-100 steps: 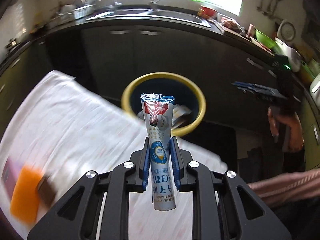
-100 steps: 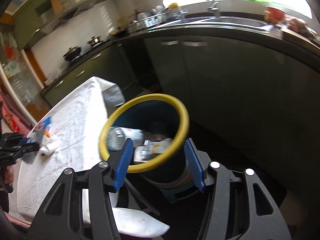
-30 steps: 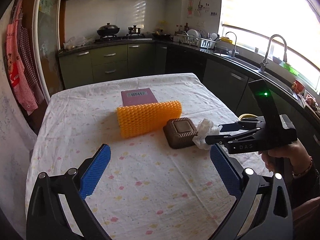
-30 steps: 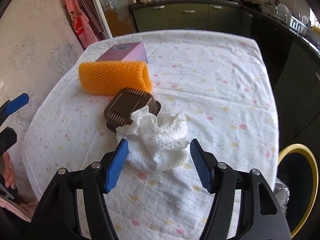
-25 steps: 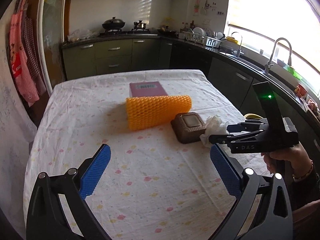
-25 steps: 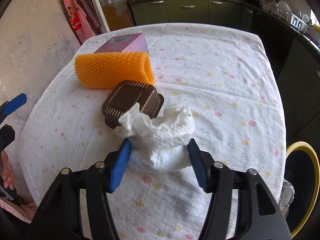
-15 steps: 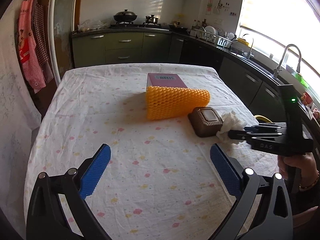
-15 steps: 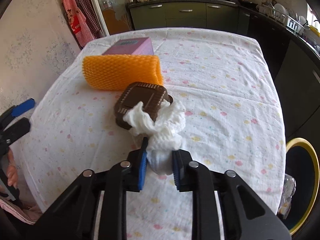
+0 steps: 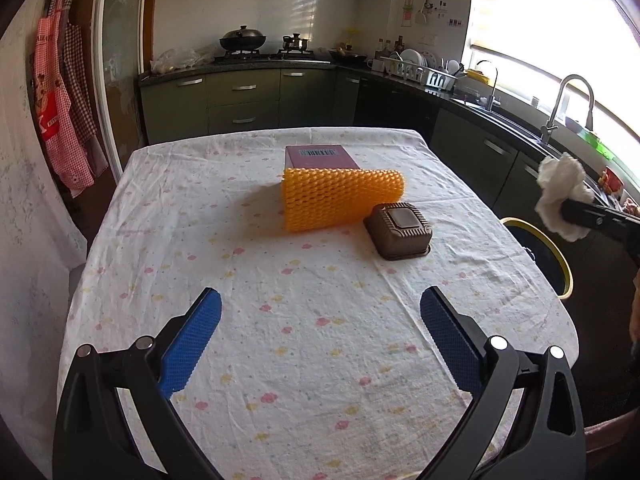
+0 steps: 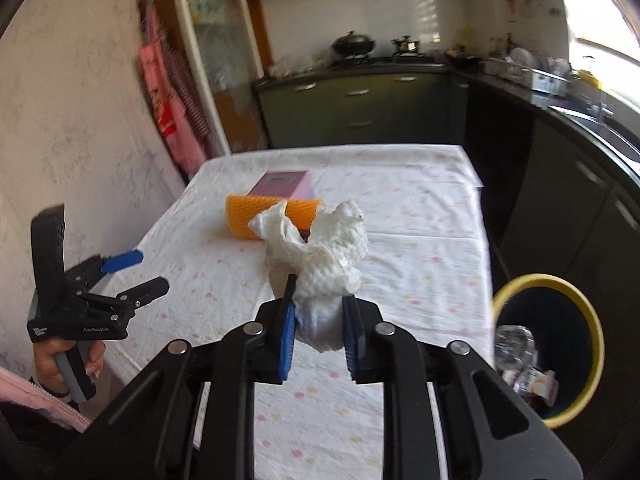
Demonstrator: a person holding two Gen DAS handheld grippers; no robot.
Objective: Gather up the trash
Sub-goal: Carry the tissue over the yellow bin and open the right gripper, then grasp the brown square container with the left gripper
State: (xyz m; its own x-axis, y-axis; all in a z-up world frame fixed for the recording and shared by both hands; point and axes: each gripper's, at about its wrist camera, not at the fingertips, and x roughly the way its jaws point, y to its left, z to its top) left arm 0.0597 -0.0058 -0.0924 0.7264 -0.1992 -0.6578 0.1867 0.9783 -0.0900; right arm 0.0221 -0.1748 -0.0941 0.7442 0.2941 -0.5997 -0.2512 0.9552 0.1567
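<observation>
Lifted clear of the tablecloth since a second ago, the crumpled white paper towel (image 10: 316, 256) now hangs in the air, pinched between the blue pads of the right gripper (image 10: 318, 320) at lower centre of the right wrist view. A second ago those pads stood wide on either side of the wad while it lay against the brown container; now they have closed in tight and squeeze its lower end, with the loose folds fanning out above them. In the left wrist view the same towel (image 9: 560, 196) shows at the right edge, raised above the yellow-rimmed trash bin (image 9: 560, 252) that stands on the floor just off the table's right side. In the right wrist view the bin (image 10: 588, 312) sits at lower right, with wrappers and a clear bottle visible inside.

The left gripper (image 9: 320, 344) has its fingers spread wide with nothing between them, low over the near part of the flowered tablecloth (image 9: 248, 312). On the table, the orange foam net sleeve (image 9: 340, 200) lies on its side at centre, the pink box (image 9: 320, 156) just behind it, and the brown plastic container (image 9: 400, 232), upside down, touches the sleeve's right front.
</observation>
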